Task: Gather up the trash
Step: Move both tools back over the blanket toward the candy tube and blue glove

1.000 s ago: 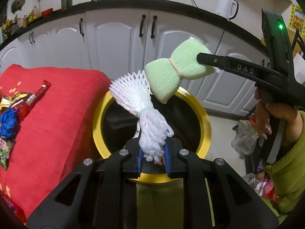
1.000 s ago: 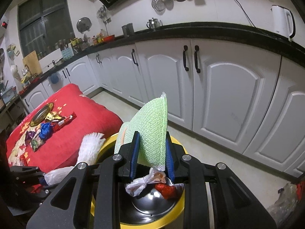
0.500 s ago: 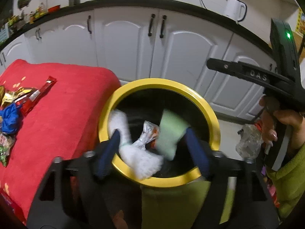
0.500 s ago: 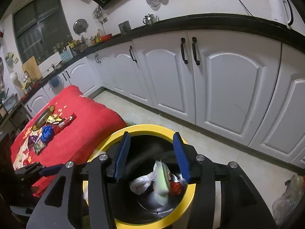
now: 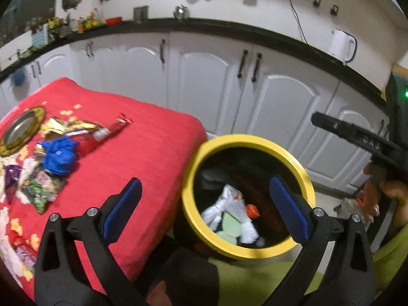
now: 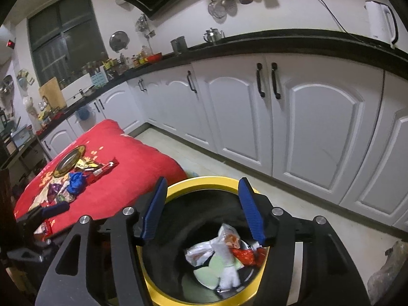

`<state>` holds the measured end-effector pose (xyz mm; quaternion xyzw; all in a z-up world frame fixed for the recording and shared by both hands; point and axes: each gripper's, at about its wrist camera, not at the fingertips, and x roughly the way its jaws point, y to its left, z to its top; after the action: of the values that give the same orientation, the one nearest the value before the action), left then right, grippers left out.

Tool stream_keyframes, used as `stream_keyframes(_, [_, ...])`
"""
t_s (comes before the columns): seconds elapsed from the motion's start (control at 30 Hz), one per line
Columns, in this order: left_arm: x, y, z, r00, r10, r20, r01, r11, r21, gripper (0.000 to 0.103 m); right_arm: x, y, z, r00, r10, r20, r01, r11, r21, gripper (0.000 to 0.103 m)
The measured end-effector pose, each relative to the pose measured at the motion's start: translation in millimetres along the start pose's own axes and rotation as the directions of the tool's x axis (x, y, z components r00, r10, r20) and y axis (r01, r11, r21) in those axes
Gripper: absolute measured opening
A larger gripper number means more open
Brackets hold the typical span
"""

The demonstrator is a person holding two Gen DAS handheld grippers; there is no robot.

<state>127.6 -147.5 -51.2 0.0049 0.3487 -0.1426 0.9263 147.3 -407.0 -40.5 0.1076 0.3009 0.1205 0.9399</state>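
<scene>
A yellow-rimmed bin (image 5: pixel 304 176) (image 6: pixel 201 182) stands beside a red cushion (image 5: pixel 142 148) (image 6: pixel 122 178). At its bottom lie the white foam net (image 5: pixel 248 230) (image 6: pixel 229 275), the pale green foam net (image 5: pixel 229 225) (image 6: pixel 213 267) and crumpled wrappers (image 6: pixel 229 239). My left gripper (image 5: pixel 204 209) hangs over the bin's near rim, its jaws still opening, with nothing between them. My right gripper (image 6: pixel 202 209) is above the bin, jaws also opening and empty. More wrappers (image 5: pixel 58 153) (image 6: pixel 74 181) lie on the cushion.
A round metal plate (image 5: pixel 21 130) sits on the cushion's far left. White cabinets (image 6: pixel 280 132) line the floor behind the bin. A clear bag (image 6: pixel 387 272) lies on the floor at the right. A person's hand (image 5: pixel 382 193) grips the right tool.
Both grippers let go: the white net and the green net dropped into the bin. Both sets of jaws widened, and the left gripper swung left and up, showing more cushion.
</scene>
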Motion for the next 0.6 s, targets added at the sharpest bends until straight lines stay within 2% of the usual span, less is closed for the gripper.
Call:
stream_keyframes(0.23, [-30, 22, 12, 0.993, 0.078, 0.092, -0.074, 0.996, -0.040, 0.092, -7, 24, 4, 0.999, 0.042, 0.026, -0.041, 0.999, -0.034, 0.059])
stream_keyframes(0.6, [-67, 48, 15, 0.971, 0.151, 0.185, -0.135, 0.986, -0.099, 0.092, -19, 62, 13, 0.992, 0.106, 0.063, -0.100, 0.991, -0.087, 0.068])
